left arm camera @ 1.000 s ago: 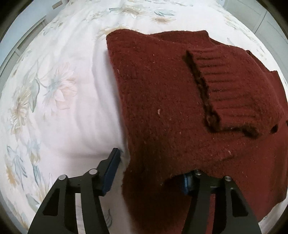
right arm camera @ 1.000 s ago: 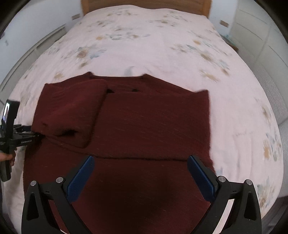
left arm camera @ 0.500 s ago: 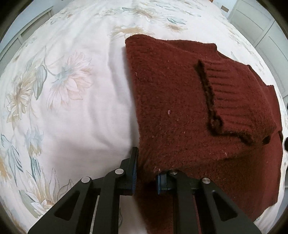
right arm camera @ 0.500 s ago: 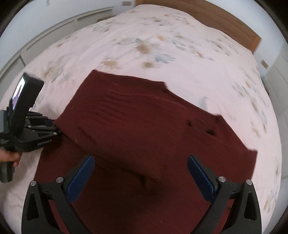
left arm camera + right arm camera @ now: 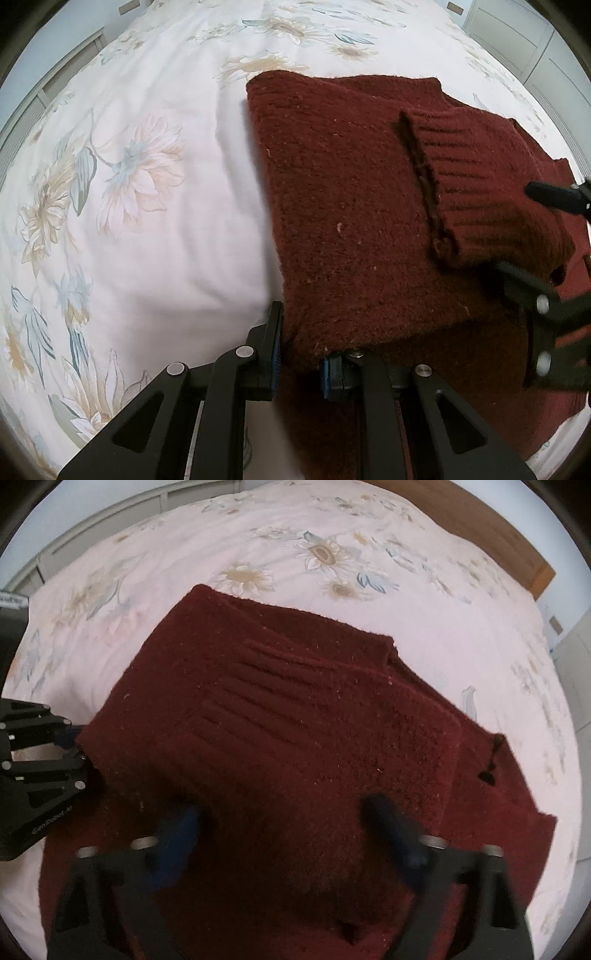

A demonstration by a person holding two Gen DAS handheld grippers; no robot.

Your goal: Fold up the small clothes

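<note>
Sweater: your dark red knit sweater [image 5: 351, 206] lies on the bed [image 5: 147, 229], partly folded, with a lifted layer doubled over the part that lies flat on the cover.
Sleeve: a ribbed cuff [image 5: 480, 192] rests on top of the folded layer, toward the sweater's right side in your left wrist view.
Left gripper: your left gripper [image 5: 299, 354] has its jaws drawn close on the sweater's left edge, the knit pinched between the blue pads [image 5: 276, 350], with the fold's corner raised off the layer below.
Right gripper: your right gripper [image 5: 284, 823] sits over the near part of the sweater with its jaws wide apart; its blurred fingers [image 5: 391, 823] straddle the raised fold, and you cannot tell from the views whether either pad touches the knit.
Bed: the pale floral cover [image 5: 332, 557] shows on the far side and on both sides of the sweater, and a wooden headboard [image 5: 491, 531] runs along the bed's far edge.
</note>
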